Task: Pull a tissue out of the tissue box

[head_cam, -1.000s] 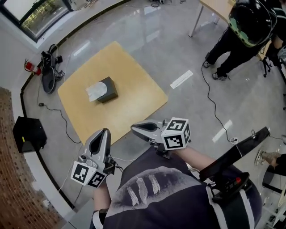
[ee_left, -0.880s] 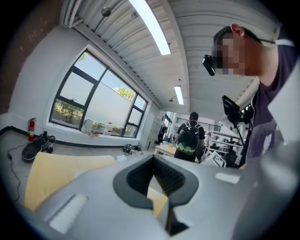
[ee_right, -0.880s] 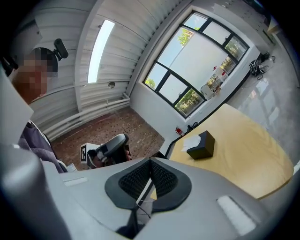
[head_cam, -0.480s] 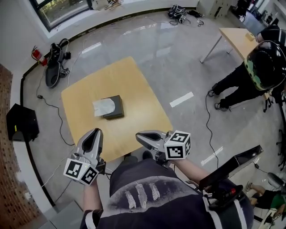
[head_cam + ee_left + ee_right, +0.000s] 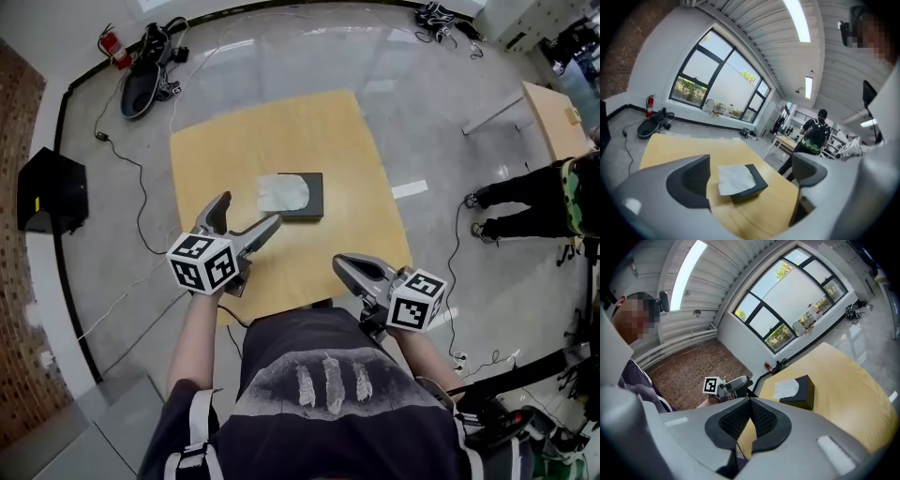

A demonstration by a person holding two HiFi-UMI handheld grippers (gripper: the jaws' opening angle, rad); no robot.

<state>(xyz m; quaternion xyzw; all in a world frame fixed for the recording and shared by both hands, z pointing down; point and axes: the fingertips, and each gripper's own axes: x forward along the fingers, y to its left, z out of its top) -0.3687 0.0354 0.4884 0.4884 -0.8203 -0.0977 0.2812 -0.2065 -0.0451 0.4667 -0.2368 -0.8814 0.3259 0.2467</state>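
A dark tissue box [image 5: 307,196] sits in the middle of the square wooden table [image 5: 281,131], with a white tissue [image 5: 280,192] sticking out of its top. My left gripper [image 5: 246,217] hovers over the near part of the table, short of the box. Its jaws are opening and stand wide with nothing between them. The left gripper view frames the box [image 5: 752,186] and tissue [image 5: 735,178] ahead between the fingers [image 5: 691,180]. My right gripper [image 5: 350,266] is shut and empty at the table's near edge, right of the box. The right gripper view shows the box [image 5: 802,392] further ahead.
A person in dark clothes [image 5: 539,199] stands on the floor to the right, near a second table [image 5: 555,111]. A black case [image 5: 52,192], cables, a bag [image 5: 150,70] and a fire extinguisher [image 5: 111,42] lie along the left wall.
Both grippers have moved forward to the table. The left one came from beside my body to over the table's near part, and its jaws went from shut to wide open.
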